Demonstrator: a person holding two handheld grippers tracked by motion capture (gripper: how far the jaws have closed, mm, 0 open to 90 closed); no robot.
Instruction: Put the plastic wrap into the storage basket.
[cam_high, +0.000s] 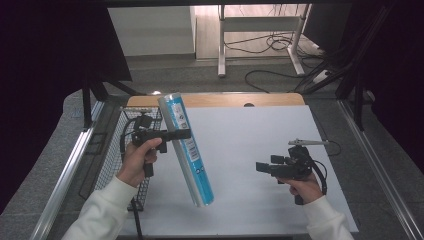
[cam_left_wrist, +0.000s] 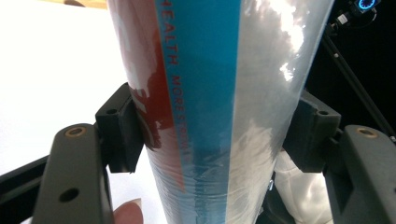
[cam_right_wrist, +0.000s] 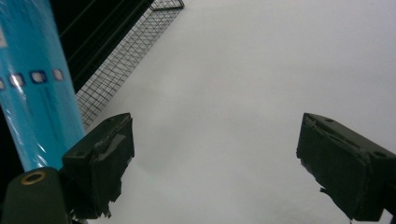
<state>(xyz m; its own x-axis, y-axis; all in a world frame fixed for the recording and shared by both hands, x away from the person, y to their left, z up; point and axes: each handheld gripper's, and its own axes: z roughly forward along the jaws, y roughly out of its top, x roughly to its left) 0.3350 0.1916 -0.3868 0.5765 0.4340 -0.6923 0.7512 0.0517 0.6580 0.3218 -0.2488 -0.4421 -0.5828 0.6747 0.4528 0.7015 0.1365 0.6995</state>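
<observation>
From the high view, a wire basket (cam_high: 112, 150) sits at the bench's (cam_high: 250, 145) left edge. The left tool (cam_high: 186, 134), held level, grasps a tilted blue tube (cam_high: 186, 150) above the bench; the right tool (cam_high: 260, 166) hangs released, well apart.

In the left gripper view, the tube reads "HEALTH MORE".

In the right gripper view, nothing lies between the wide jaws.

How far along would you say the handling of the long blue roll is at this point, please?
Done: the left gripper is shut on the blue roll, lifted clear of the white table and tilted. In hand: carrying it beside the wire basket. Left: setting it down; the right gripper is open and empty, apart from the roll.
</observation>
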